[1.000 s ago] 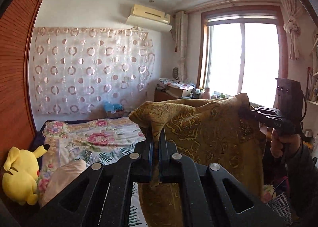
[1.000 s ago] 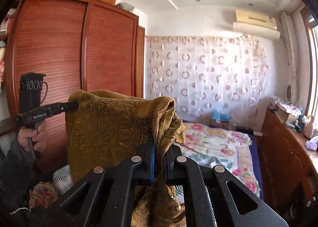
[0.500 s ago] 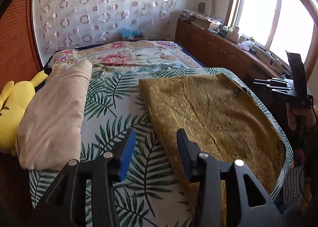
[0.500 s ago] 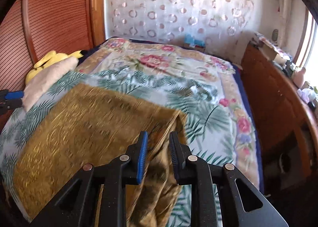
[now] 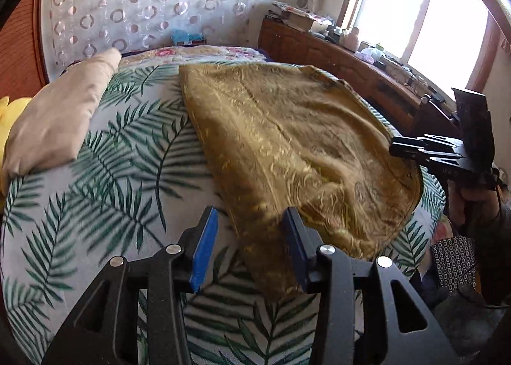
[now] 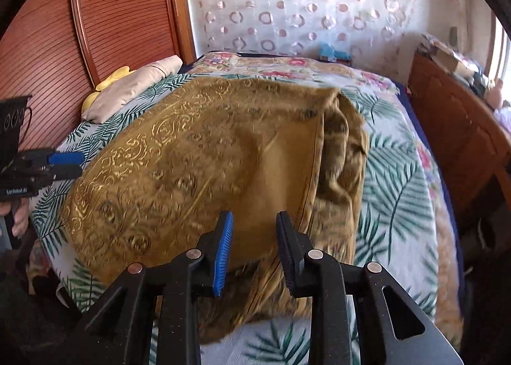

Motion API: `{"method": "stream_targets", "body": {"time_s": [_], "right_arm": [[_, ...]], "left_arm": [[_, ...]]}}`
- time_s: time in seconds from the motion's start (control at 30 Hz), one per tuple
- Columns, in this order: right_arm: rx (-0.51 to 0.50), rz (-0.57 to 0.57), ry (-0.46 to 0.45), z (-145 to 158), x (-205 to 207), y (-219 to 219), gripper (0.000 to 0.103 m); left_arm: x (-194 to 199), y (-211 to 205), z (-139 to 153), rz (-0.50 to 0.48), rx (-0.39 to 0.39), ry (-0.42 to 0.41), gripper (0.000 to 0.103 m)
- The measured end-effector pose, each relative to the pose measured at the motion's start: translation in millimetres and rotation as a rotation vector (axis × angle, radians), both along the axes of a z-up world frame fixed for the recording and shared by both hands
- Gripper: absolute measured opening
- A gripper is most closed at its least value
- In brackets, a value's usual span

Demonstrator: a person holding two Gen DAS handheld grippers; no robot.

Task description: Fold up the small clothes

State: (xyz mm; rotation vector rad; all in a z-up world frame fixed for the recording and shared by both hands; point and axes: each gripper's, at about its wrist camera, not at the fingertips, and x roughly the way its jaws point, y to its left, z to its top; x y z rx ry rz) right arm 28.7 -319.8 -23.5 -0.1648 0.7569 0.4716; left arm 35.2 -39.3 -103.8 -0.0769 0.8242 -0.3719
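Note:
A gold patterned cloth [image 5: 287, 141] lies spread on the palm-leaf bed sheet [image 5: 111, 189]. My left gripper [image 5: 250, 221] hovers open over the cloth's near left corner, and its pads do not press on it. In the right wrist view the same cloth [image 6: 191, 157] is bunched and folded along its right edge. My right gripper [image 6: 254, 221] hangs over that near right part, its jaws opening, with cloth below the gap but not pinched. Each gripper shows in the other's view: the right gripper [image 5: 394, 146] at the cloth's right edge, the left gripper [image 6: 81, 163] at its left edge.
A beige pillow [image 5: 60, 116] and a yellow plush toy [image 6: 111, 77] lie at the bed's left side. A wooden cabinet [image 5: 335, 55] with clutter runs under the window on the right. A brown wardrobe [image 6: 95, 29] stands at the left. A hand [image 5: 472, 202] holds the right gripper.
A second ago both grippers held the cloth up by its top corners. They came down, laid it on the bed and let go; both now stand open just above it.

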Motion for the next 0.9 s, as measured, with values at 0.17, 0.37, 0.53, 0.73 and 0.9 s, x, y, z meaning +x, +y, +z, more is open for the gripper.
{"method": "stream_targets", "body": {"time_s": [0.17,0.37,0.53,0.73,0.9], "right_arm": [[0.016,0.003,-0.005,6,-18,-7,0.021],[0.065,-0.016,-0.053,8,-30,-19,0.003],[0.04,-0.019,-0.058,5,-33,-19,0.003],[0.017,-0.022,-0.061,-2,-26,-6,0.003],[-0.001,-0.022,-0.107,-1,-30,6,0.012]], "left_arm": [[-6,-4,-7,-0.009,-0.014,0.027,0.044],[-15,-6,-17,-0.031,-0.061,0.052,0.022],[-37,-1,-5,-0.029,-0.07,0.015,0.006],[-50,-1,4,-0.04,-0.059,-0.006,0.002],[-46,2,5,-0.031,-0.061,-0.007,0.002]]}}
